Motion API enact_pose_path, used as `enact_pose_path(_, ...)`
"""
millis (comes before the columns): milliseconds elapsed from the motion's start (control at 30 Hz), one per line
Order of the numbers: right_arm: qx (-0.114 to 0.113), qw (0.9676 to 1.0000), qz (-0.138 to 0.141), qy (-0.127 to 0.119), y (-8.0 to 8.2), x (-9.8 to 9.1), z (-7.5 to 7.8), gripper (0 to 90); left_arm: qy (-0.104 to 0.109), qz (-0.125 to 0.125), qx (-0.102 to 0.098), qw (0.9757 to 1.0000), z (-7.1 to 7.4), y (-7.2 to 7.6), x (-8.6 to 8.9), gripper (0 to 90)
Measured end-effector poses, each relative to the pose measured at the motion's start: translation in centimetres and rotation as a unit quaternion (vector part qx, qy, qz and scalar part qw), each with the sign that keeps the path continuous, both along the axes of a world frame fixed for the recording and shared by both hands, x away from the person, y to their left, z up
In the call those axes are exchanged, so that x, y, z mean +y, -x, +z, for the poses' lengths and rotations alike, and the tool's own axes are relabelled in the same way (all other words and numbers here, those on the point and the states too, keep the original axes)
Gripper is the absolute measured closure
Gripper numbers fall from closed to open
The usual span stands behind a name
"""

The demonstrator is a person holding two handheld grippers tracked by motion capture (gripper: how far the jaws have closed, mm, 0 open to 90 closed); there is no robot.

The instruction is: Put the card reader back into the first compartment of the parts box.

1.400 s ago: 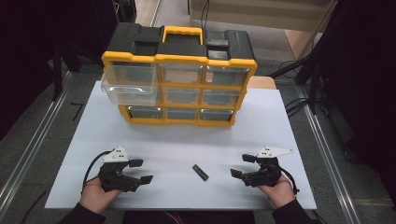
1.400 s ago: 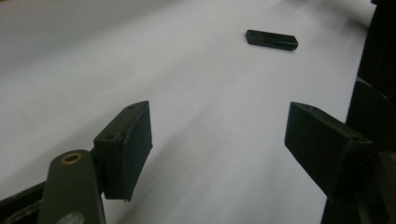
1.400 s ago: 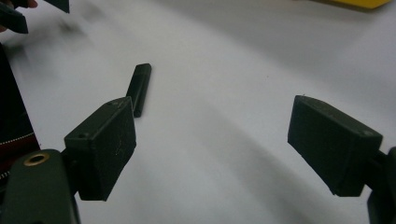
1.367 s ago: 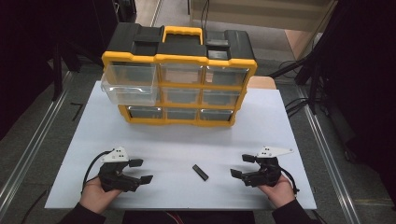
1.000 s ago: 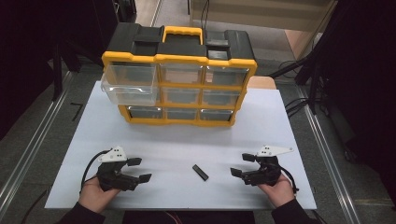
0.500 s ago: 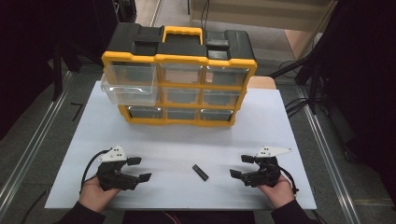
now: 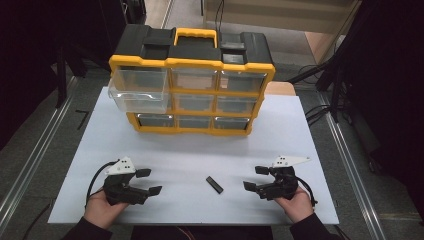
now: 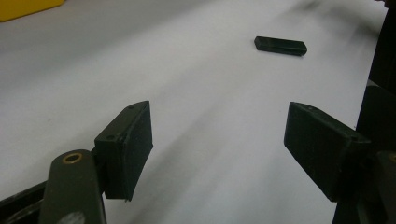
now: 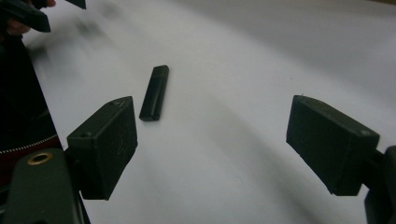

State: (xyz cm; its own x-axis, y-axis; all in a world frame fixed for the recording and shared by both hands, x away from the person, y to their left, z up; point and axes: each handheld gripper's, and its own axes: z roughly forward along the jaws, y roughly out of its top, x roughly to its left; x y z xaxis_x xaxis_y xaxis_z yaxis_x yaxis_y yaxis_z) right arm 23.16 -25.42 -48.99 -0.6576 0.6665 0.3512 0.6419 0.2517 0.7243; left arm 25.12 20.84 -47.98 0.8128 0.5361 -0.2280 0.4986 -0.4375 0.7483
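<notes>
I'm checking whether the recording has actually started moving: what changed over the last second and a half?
Nothing visibly changed. The left gripper and right gripper rest open on the white table, the small black bar lies between them untouched, and the yellow drawer organizer has its top-left drawer pulled out as before.

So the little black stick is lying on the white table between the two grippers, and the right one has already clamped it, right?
Not quite. The little black stick does lie on the white table between the two grippers, but the right gripper has not clamped it: the right gripper view shows its jaws wide open with the stick lying apart, ahead of them.
</notes>
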Motion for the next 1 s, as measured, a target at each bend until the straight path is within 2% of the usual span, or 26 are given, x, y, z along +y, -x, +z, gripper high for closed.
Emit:
enact_pose_path(467, -0.01, 0.9999, -0.005, 0.007, -1.3, 0.6, 1.8, 15.1, 0.001, -0.004, 0.001, 1.0, 0.1, -0.1, -0.3, 25.2)
enact_pose_path(633, -0.015, 0.9998, -0.002, 0.013, -1.8, 1.6, 2.4, 17.2, -0.003, -0.005, 0.0, 1.0, 0.1, -0.1, -0.3, 25.2)
enact_pose_path(733, -0.017, 0.9999, 0.002, 0.0, -2.4, 2.3, 2.9, 18.2, -0.003, -0.005, 0.0, 1.0, 0.0, -0.1, -0.4, 25.3)
enact_pose_path(833, -0.019, 0.9998, 0.002, 0.008, -2.8, 2.9, 3.2, 18.1, -0.003, -0.006, 0.001, 1.0, 0.1, -0.1, -0.4, 25.3)
enact_pose_path(1000, -0.018, 0.9997, 0.012, 0.007, -3.4, 3.9, 3.6, 18.2, -0.002, -0.007, 0.001, 1.0, 0.1, -0.1, -0.4, 25.3)
